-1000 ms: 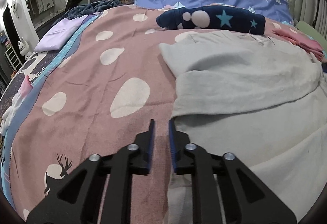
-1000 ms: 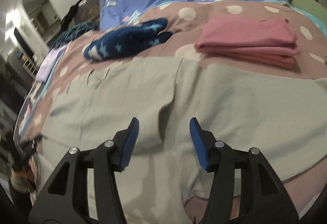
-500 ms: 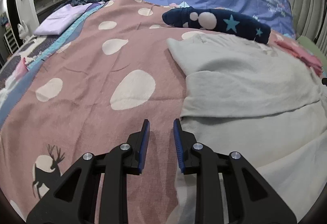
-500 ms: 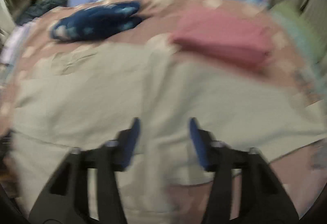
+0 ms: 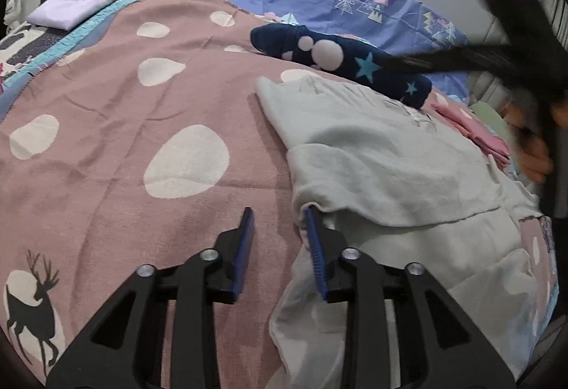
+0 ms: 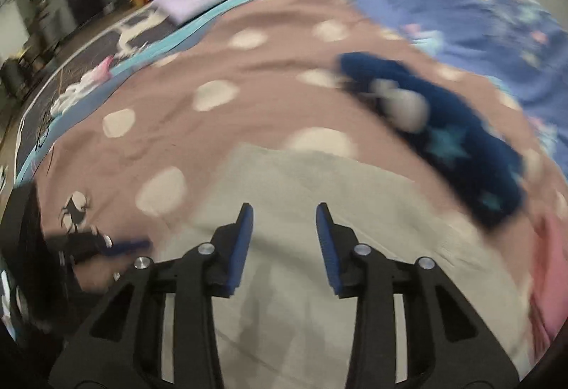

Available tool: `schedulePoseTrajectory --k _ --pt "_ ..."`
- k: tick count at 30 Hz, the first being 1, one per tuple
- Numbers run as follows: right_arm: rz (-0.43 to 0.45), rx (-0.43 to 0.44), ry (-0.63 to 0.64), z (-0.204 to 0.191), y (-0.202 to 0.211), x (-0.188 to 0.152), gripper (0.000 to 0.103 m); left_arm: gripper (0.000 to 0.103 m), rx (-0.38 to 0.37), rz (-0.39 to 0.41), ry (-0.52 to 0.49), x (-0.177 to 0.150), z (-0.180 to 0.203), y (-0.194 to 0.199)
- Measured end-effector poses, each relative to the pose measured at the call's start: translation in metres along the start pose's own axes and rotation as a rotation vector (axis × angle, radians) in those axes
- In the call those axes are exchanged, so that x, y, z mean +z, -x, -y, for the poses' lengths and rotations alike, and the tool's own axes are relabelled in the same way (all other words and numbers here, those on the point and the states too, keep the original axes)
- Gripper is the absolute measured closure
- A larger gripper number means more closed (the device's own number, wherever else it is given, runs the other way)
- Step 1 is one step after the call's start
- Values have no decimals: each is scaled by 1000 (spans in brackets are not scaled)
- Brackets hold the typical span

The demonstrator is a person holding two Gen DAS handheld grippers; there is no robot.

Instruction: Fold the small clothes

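Two tongs work over one grey garment (image 5: 383, 154) spread on the pink spotted blanket (image 5: 117, 126) of the bed. Left tongs (image 5: 278, 222), jaws just widened, gape at the garment's left edge, right pad against the fold, gripping nothing. Right tongs (image 6: 284, 215), jaws just narrowed yet parted, hang above its middle, empty.
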State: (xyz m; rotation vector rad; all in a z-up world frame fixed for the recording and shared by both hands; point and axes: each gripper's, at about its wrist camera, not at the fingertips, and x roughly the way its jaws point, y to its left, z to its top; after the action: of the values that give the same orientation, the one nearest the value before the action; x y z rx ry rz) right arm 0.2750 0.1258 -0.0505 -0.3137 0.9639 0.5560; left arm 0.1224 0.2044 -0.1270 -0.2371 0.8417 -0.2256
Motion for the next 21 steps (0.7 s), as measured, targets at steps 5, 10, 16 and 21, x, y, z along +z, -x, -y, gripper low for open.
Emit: schedulePoseTrajectory --k 5,10,16,21 --pt "-95 -1 -4 -38 -61 31 55 57 -64 8 4 -1 0 0" --pt "-139 -112 28 -48 -98 36 100 76 -117 13 61 -1 -10 -4" --pt "-13 -101 -77 -26 -80 48 102 102 -44 103 7 0 1 14" --pt "20 -47 -129 -5 -87 53 102 103 206 148 -149 -8 22 23"
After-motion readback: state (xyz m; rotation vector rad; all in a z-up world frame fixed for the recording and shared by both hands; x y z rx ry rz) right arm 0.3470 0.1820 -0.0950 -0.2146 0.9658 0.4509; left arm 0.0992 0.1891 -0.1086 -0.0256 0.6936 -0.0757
